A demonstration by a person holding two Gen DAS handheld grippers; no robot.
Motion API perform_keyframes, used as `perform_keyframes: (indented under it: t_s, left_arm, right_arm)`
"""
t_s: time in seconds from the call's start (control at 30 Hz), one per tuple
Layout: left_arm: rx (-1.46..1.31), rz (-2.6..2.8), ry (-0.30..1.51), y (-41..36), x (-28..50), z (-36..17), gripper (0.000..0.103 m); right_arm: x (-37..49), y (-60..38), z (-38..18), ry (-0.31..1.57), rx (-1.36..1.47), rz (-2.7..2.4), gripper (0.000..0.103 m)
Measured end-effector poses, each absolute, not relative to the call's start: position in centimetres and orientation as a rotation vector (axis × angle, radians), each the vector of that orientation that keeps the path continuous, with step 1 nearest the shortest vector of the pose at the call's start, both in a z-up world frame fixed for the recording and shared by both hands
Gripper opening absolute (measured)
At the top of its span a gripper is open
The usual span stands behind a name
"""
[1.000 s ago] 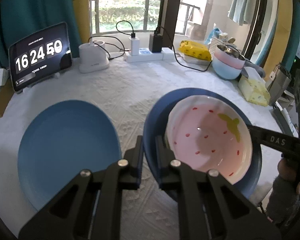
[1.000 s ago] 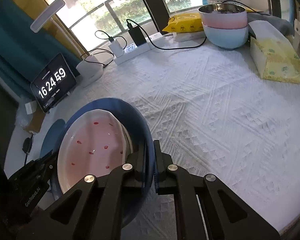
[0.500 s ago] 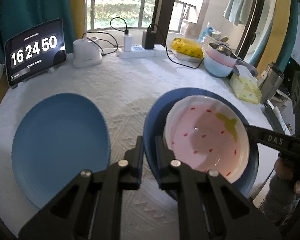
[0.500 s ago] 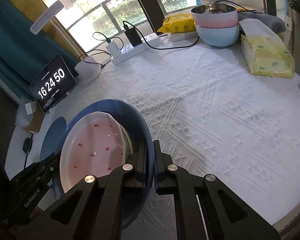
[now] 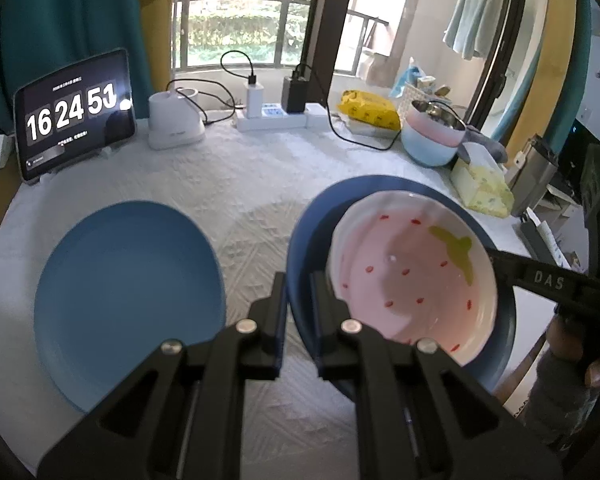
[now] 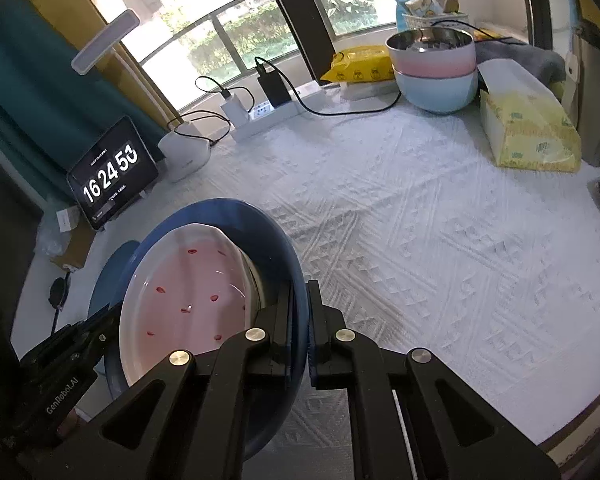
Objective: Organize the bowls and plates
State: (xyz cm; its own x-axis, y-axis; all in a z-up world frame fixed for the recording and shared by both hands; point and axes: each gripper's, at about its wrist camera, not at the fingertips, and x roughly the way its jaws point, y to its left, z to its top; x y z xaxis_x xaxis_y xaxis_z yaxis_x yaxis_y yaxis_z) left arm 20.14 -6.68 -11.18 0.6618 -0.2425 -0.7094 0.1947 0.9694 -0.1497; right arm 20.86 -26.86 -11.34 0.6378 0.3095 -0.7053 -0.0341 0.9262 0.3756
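On the white embossed tablecloth (image 6: 440, 240), two grippers carry a dark blue plate with a strawberry bowl riding in it.

Largest first: the cloth-covered table holds a flat light blue round plate (image 5: 128, 300) lying alone at the left, and well apart at the far right edge a stack of pastel bowls, pink over pale blue (image 6: 436, 76). Between them, the dark blue round plate (image 5: 308, 240) appears lifted off the cloth, with the pink strawberry-patterned ceramic bowl (image 5: 412, 280) resting inside it. The left gripper (image 5: 298, 296) is pinched tight on the dark plate's near rim; the right gripper (image 6: 298, 320) is pressed onto the opposite rim. Judging by this, sorting is partway: bowls at the back are stacked, but the two plates are not yet stacked together and the strawberry bowl is not with the others.
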Motion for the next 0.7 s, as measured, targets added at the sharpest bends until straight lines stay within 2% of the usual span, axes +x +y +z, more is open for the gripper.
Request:
perform_keyframes:
  t_s: [0.7]
  left_arm:
    - [-0.115,-0.239,0.725,-2.9,19.3,-8.7,0.009]
  right_arm:
    - [21.0,-23.5,-7.8,0.799,0.278,0.224,0.007]
